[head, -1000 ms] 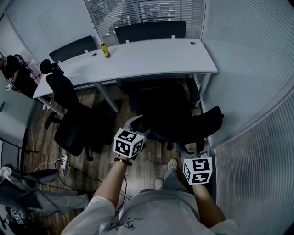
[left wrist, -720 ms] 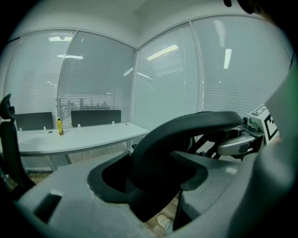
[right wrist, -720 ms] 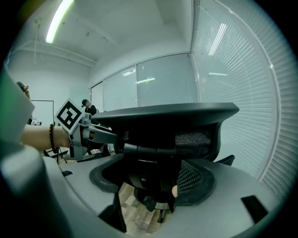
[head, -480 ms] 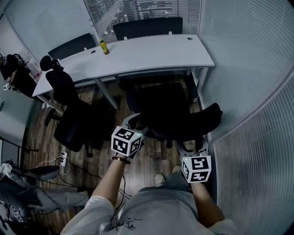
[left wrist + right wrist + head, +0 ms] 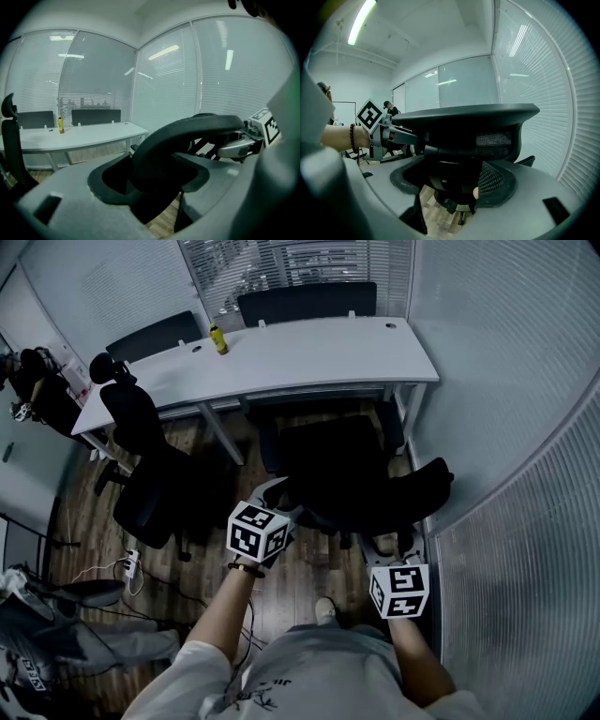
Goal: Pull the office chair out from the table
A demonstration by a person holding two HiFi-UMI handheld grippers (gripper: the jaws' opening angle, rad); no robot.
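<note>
Left gripper [image 5: 154,174] jaws closed on chair [image 5: 192,131] back's top edge. Right gripper [image 5: 229,149] just right, same edge. Table [image 5: 89,136] ahead-left, bottle [image 5: 60,124] on it.

The table [image 5: 309,352] stands along the far wall, with a bottle [image 5: 217,338] on its left part near the far edge and 2 panels [image 5: 305,301] behind that edge. The office chair [image 5: 347,474] stands just before the table's right half, its back toward the person. A second chair [image 5: 141,465] stands to its left, by the table's left end. The left tongs [image 5: 274,491] and right tongs [image 5: 382,545] sit at the 2 ends of the office chair's back, its rim between each pair of jaws. A power strip [image 5: 129,568] lies on the floor [image 5: 309,568], left of the left tongs.
</note>
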